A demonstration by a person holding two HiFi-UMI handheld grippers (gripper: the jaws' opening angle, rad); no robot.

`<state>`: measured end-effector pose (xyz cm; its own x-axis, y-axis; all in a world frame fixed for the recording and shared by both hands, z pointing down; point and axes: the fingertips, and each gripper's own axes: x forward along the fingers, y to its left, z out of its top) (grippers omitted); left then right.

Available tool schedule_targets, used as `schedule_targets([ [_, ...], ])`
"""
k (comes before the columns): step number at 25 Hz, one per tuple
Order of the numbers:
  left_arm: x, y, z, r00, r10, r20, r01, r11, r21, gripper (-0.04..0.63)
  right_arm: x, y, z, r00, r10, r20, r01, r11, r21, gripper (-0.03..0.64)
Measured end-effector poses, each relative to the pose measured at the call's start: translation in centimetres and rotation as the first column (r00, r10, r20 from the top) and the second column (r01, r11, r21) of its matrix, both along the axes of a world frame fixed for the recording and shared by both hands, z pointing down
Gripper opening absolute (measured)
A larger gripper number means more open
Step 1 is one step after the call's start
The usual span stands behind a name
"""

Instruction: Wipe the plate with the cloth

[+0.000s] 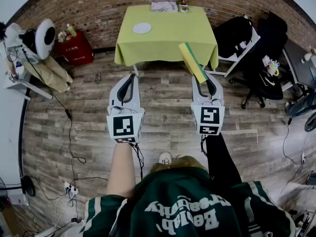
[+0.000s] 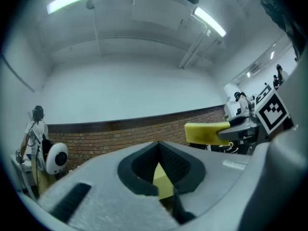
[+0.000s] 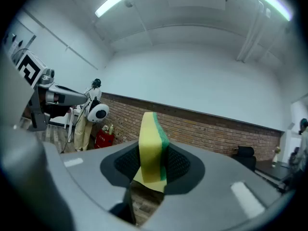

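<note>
- Clenching a yellow-and-green sponge (image 1: pixel 191 61) edge-on in the right gripper (image 1: pixel 205 81), short of the table (image 1: pixel 163 46); could twist or slip free under wiping pressure.
- Keeping the left gripper (image 1: pixel 129 78) closed on nothing, also short of the table.
- Looking at a white plate (image 1: pixel 142 28) on the table's far left part, well apart from both; unbraced, so likely to skid once rubbed.

Dark green jersey (image 1: pixel 190 194), white lettering (image 1: pixel 183 215)
</note>
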<state>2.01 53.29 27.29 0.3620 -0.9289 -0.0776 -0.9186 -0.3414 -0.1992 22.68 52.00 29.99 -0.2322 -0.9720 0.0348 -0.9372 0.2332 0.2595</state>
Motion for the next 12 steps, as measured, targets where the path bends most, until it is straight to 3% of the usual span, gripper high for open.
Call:
schedule_targets([
  [12,-0.5,-0.1,0.3,1.000,0.005,-0.014,-0.005,1.000,0.000,0.003,-0.3,0.0,1.3,0.999,-0.020,0.032,0.021,1.000,-0.023,0.132],
])
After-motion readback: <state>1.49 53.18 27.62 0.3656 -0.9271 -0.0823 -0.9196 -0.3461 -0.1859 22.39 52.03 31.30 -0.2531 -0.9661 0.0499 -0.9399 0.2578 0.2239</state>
